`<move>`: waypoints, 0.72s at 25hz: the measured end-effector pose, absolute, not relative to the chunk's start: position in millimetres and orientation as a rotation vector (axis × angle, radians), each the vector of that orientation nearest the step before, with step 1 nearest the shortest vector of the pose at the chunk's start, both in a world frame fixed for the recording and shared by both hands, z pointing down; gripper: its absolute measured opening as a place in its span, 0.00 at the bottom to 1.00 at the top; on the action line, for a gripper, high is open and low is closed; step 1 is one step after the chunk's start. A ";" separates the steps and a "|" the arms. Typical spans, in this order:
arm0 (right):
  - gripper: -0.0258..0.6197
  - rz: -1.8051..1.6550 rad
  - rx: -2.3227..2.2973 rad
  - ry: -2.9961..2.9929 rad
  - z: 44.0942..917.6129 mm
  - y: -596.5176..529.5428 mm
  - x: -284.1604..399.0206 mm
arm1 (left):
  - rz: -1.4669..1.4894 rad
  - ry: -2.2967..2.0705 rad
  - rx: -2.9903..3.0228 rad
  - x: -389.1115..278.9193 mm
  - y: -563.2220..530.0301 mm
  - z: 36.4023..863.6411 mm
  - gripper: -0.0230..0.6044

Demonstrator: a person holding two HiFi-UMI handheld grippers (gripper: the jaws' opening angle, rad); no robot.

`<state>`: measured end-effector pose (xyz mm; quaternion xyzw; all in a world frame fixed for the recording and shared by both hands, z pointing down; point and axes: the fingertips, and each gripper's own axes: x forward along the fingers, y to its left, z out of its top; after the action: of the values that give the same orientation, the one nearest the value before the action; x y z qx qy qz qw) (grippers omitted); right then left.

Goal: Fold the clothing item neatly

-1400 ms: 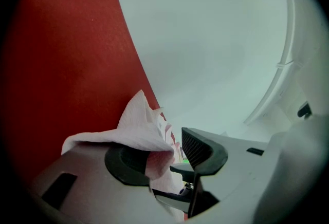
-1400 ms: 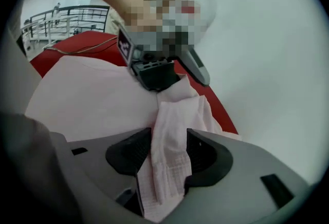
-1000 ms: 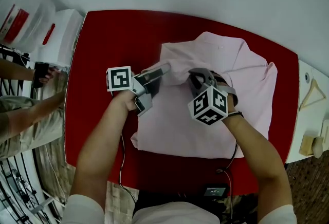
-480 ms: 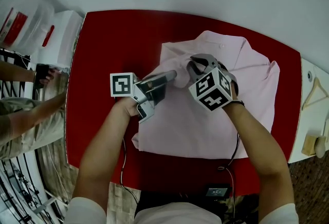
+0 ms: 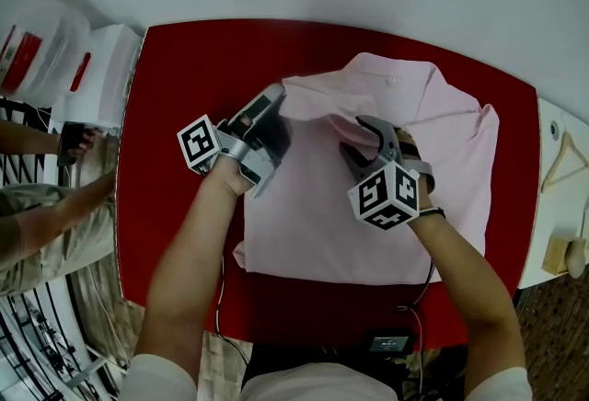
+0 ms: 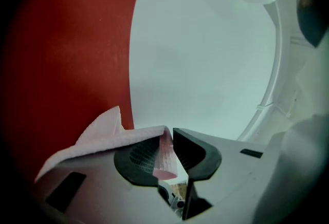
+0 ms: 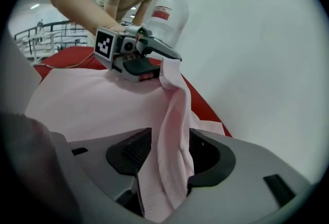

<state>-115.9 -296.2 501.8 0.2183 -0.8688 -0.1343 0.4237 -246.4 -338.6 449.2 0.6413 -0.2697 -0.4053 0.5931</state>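
A pink shirt [image 5: 313, 224] lies spread on the red table [image 5: 184, 68], collar at the far side. My left gripper [image 5: 274, 96] is at the shirt's far left corner. Its jaws have just been closing and now pinch a fold of the pink fabric [image 6: 103, 135], lifted off the table; in its own view the left gripper [image 6: 169, 133] holds the cloth edge between its pads. My right gripper [image 5: 361, 137] is over the shirt's middle. Its jaws have just been opening, and a strip of shirt [image 7: 169, 115] hangs loose between the spread pads of the right gripper [image 7: 169, 138].
White boxes and a plastic bag [image 5: 92, 68] stand past the table's left edge, where a person [image 5: 37, 206] sits. A wooden hanger [image 5: 561, 165] lies on a white surface at the right. A white bottle [image 7: 169, 12] stands behind the left gripper [image 7: 172, 58].
The left gripper closed on the fabric beside the right gripper and carried it up and to the left. The right gripper opened and drew back toward me.
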 end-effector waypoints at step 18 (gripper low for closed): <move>0.08 -0.250 0.648 -2.107 493.6 -369.0 -125.3 | -0.593 -0.575 1.658 -243.9 -299.9 462.6 0.14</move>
<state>-125.3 -369.0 493.6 0.2615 -0.8504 -0.1009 0.4452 -243.9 -299.9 462.6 0.7154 -0.2482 -0.2560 0.6009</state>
